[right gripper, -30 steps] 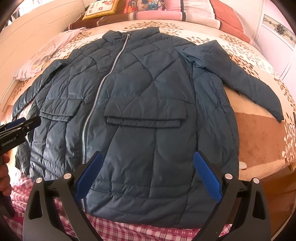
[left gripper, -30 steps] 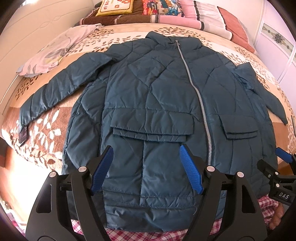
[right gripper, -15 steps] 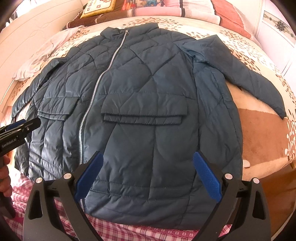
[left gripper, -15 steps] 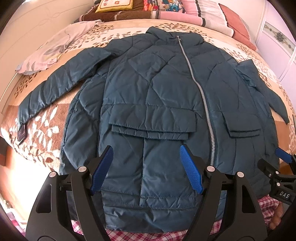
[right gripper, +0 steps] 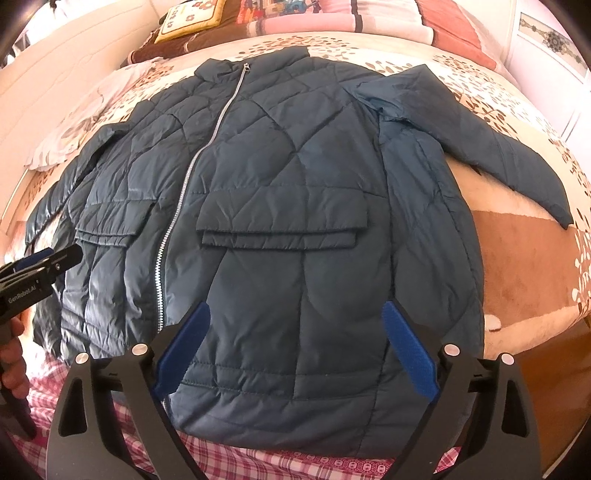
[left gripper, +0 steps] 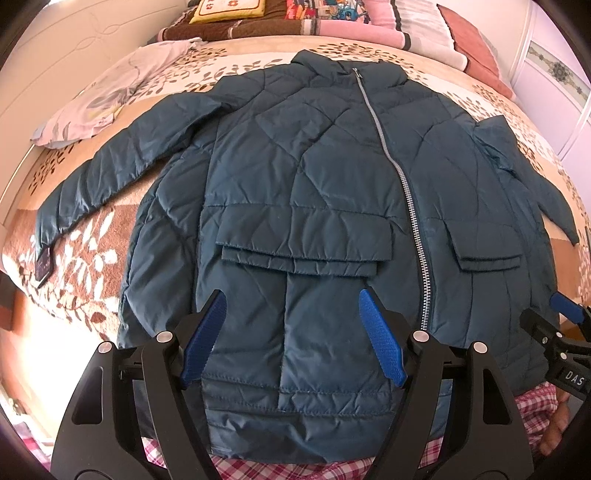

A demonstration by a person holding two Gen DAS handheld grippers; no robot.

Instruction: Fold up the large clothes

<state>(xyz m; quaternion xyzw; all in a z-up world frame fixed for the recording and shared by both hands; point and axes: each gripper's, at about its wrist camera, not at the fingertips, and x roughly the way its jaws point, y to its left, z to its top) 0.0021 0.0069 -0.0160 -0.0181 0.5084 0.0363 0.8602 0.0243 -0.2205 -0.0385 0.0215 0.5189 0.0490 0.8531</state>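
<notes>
A dark teal quilted jacket (left gripper: 303, 184) (right gripper: 288, 177) lies face up and zipped on the bed, collar far, hem near, both sleeves spread outward. My left gripper (left gripper: 291, 314) hovers open above the hem on the jacket's left half, nothing between its blue pads. Open too, my right gripper (right gripper: 295, 325) hangs over the right half of the hem, its jaws wide and empty. Each gripper shows at the edge of the other's view: the right one (left gripper: 565, 314) and the left one (right gripper: 44, 258).
The bed has a leaf-patterned brown and cream cover (left gripper: 85, 251). A pale garment (left gripper: 107, 99) lies at the far left. Pillows and folded blankets (left gripper: 332, 22) line the headboard end. A red checked cloth (right gripper: 295, 461) lies under the hem. A white wardrobe (left gripper: 554, 74) stands at right.
Both views have crept slightly nearer over the jacket, so it fills more of each frame. Both grippers stay open and the jacket has not moved.
</notes>
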